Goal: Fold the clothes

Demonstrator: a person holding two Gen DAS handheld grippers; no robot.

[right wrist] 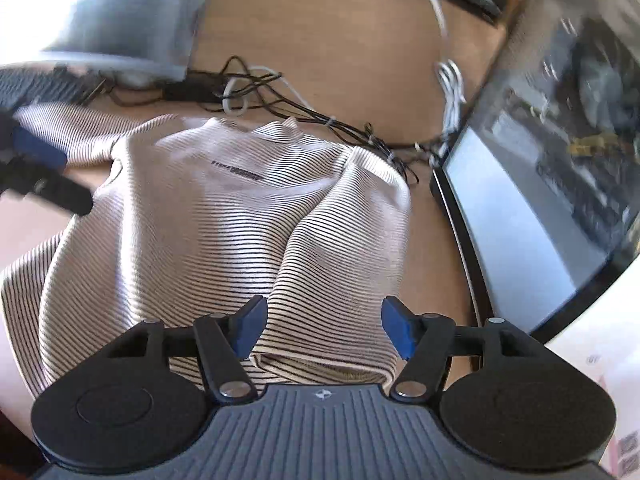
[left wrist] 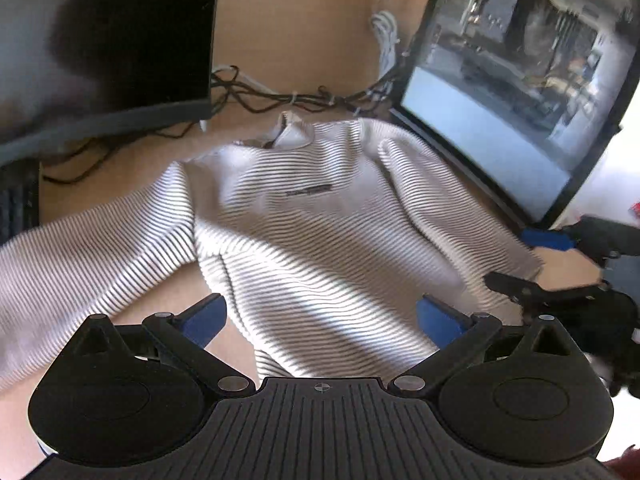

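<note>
A white sweater with thin dark stripes [left wrist: 312, 216] lies front up on the wooden desk, collar toward the back. In the left wrist view its left sleeve [left wrist: 80, 256] stretches out to the left. My left gripper [left wrist: 320, 320] hovers open above the lower body of the sweater, with nothing pressed between its blue pads. In the right wrist view the sweater [right wrist: 192, 208] has its right sleeve [right wrist: 344, 240] folded down over the body. My right gripper [right wrist: 320, 328] stands open above that sleeve's cuff, its pads clear of the cloth. Each gripper shows in the other's view: right gripper [left wrist: 520, 260], left gripper [right wrist: 44, 168].
A monitor [left wrist: 512, 92] leans at the right of the sweater and a second dark screen [left wrist: 120, 40] stands at the back left. A tangle of black and white cables [right wrist: 280, 100] lies behind the collar. A keyboard [left wrist: 16, 204] sits at the far left.
</note>
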